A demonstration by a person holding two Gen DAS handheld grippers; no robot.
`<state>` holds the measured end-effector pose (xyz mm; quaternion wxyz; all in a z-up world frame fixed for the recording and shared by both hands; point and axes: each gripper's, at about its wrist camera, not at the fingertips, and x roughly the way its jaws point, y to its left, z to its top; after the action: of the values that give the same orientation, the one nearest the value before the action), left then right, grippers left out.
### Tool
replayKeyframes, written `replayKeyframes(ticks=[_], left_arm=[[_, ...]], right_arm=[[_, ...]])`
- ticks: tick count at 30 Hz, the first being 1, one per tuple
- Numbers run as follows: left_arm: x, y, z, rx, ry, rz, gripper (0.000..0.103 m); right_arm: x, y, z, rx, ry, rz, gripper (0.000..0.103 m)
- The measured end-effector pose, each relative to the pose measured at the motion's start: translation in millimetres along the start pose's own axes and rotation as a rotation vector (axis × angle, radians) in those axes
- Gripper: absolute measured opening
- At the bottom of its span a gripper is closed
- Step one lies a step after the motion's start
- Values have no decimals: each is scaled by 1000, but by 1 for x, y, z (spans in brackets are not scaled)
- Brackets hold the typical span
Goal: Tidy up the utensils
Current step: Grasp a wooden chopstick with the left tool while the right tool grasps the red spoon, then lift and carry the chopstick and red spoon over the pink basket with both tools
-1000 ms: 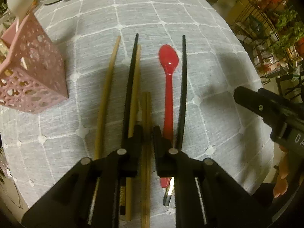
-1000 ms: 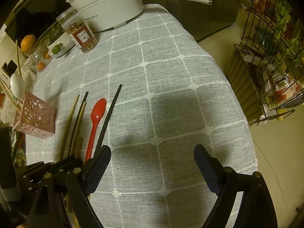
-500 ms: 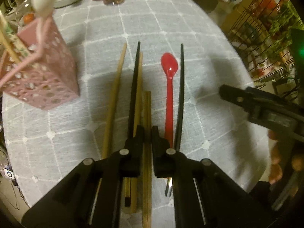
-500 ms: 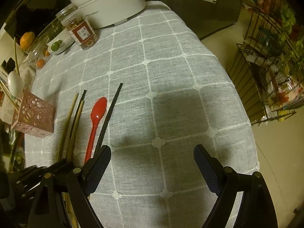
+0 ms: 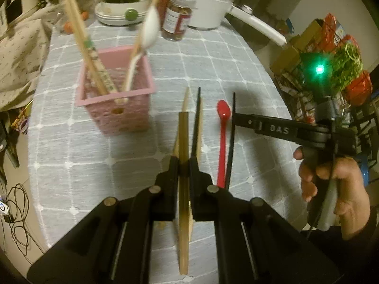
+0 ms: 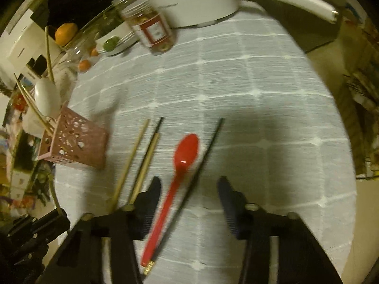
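Observation:
My left gripper (image 5: 182, 165) is shut on a wooden chopstick (image 5: 183, 142) and holds it lifted above the table. Below it lie another wooden chopstick (image 5: 186, 99), a black chopstick (image 5: 197, 118), a red spoon (image 5: 222, 137) and a second black chopstick (image 5: 231, 142). The pink perforated holder (image 5: 118, 104) stands to the upper left with chopsticks and a white spoon in it. My right gripper (image 6: 189, 189) is open, low over the red spoon (image 6: 180, 163) and black chopstick (image 6: 203, 151), which lie between its fingers. The holder (image 6: 75, 142) is at its left.
A grey checked cloth (image 6: 236, 82) covers the round table. At the back stand a white pot with a long handle (image 5: 208, 11), a red-labelled jar (image 5: 177, 21) and a dish with a green fruit (image 5: 123, 14). A wire rack (image 5: 331, 71) stands off the table's right edge.
My left gripper lifted the wooden chopstick off the table and tilted up toward the holder. My right gripper moved left and down over the red spoon and black chopstick.

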<state>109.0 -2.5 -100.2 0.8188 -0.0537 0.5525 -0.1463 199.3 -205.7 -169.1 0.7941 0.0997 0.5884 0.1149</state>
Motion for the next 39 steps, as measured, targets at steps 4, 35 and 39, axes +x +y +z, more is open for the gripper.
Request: replayKeyframes(ticks=[4,35,39], left_arm=[[-5,8,-3,-17,-10,-1,10],[-69,30,-7,-10,-204,31,9],[-85,28,-8,-10,-256,27,9]], right_arm=[[15,13,8,-29,19,-12,37],[3,53,14,-199,-166,-128,26],[-19,57,6,-205,-224,-92,26]])
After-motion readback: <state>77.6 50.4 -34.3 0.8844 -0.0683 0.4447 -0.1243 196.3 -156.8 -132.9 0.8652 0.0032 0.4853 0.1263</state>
